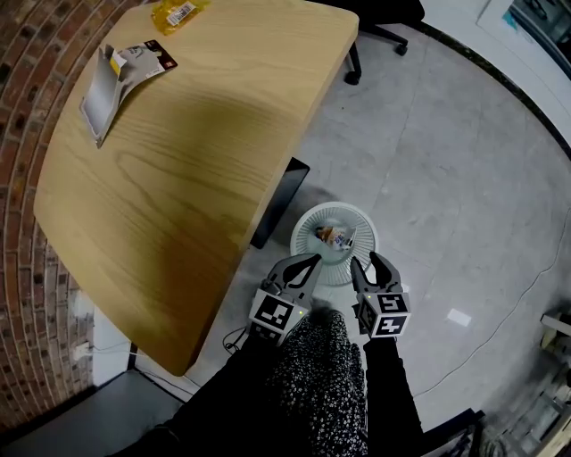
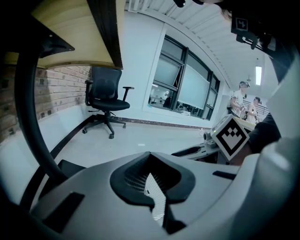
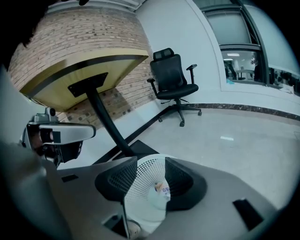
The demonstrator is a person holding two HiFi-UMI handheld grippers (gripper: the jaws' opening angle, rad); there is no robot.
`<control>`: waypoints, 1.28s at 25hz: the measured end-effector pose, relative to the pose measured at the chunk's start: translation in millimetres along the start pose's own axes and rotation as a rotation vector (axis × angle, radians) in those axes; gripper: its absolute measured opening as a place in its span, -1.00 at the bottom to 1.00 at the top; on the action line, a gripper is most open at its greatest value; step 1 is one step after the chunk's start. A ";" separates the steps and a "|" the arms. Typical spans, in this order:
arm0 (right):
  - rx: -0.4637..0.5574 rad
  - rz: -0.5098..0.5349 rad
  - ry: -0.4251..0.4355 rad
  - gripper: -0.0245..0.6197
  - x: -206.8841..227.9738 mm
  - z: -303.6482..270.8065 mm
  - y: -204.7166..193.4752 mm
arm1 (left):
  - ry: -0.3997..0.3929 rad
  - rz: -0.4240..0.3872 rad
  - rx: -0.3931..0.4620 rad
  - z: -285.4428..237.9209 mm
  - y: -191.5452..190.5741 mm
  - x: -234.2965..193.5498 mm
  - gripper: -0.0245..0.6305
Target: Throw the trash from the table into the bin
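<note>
Right gripper [image 1: 364,260] jaws apart and empty, bin [image 1: 303,234] just ahead; left gripper [image 1: 308,261] closed, empty. We judge the flat wrapper [image 1: 111,85], far ahead-left of both, may slip when pinched.

Wooden table [image 1: 187,178] with grey packet [image 1: 105,94] and yellow wrapper [image 1: 177,12]
</note>
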State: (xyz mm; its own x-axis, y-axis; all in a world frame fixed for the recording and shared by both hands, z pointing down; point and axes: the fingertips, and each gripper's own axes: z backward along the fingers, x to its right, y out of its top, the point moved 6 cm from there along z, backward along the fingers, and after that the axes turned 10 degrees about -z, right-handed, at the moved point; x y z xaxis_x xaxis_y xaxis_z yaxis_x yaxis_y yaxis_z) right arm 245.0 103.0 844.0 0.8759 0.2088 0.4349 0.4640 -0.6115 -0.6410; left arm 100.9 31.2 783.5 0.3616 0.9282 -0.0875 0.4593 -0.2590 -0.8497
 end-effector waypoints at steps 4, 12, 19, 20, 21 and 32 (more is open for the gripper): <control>0.019 0.038 0.049 -0.40 -17.0 12.5 22.1 | -0.015 -0.018 0.014 10.3 19.9 3.6 -0.91; 0.072 0.071 0.057 -0.40 -45.5 58.0 81.9 | 0.003 -0.046 0.051 41.7 77.5 7.1 -0.91; 0.128 0.082 0.065 -0.40 -69.4 97.1 127.1 | 0.004 -0.074 0.071 67.4 130.0 9.6 -0.91; 0.136 0.093 0.067 -0.40 -73.1 102.9 134.3 | 0.006 -0.069 0.083 70.6 138.6 10.7 -0.91; 0.145 0.102 0.069 -0.41 -76.3 109.2 141.5 | 0.010 -0.065 0.096 73.8 147.5 12.1 -0.91; 0.212 0.209 0.048 -0.84 -97.4 176.9 192.8 | 0.026 -0.122 0.158 108.6 220.6 24.6 -0.91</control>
State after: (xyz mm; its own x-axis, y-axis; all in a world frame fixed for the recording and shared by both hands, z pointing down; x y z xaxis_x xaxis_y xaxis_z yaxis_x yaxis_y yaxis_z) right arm 272.5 99.8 566.2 0.9505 0.0557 0.3056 0.2958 -0.4630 -0.8355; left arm 123.0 26.0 537.5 0.3330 0.9423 0.0335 0.3685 -0.0974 -0.9245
